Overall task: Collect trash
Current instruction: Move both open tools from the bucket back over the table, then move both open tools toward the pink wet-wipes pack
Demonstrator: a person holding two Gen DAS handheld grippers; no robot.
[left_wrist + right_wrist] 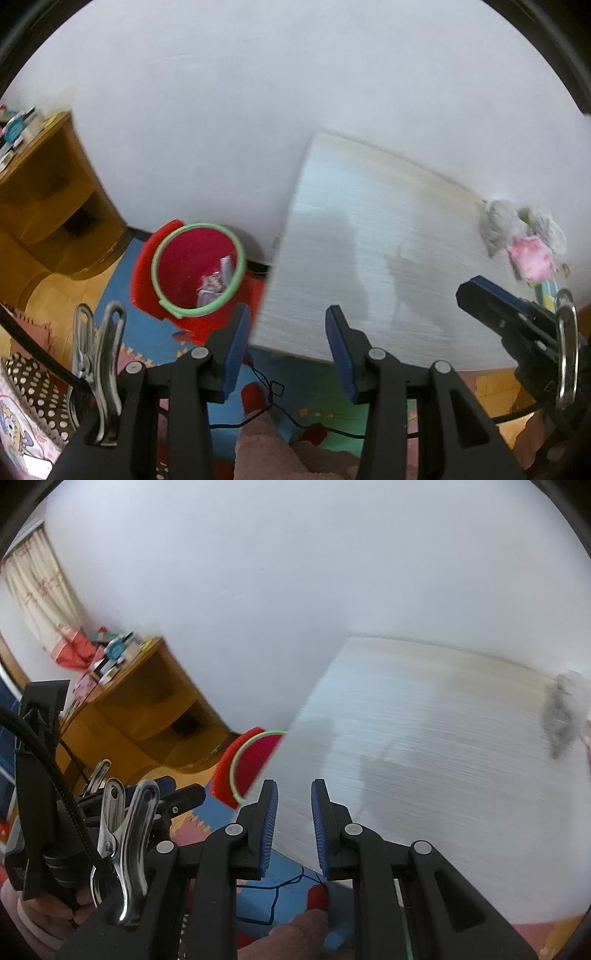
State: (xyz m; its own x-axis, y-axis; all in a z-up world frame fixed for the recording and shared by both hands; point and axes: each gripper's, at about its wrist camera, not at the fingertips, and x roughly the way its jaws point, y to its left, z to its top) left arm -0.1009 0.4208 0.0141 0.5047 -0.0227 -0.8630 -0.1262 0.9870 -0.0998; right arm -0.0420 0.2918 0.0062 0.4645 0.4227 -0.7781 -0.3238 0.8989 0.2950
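Both grippers are being held above the worktop's (369,258) near edge: left gripper (286,347) jaws parted and empty, right gripper (293,823) jaws narrowly parted, nothing between them. Crumpled trash (521,236) is lying at the far right; the red bin (195,266) is standing left on the floor. The pile is best being approached low, with jaws widened beforehand.
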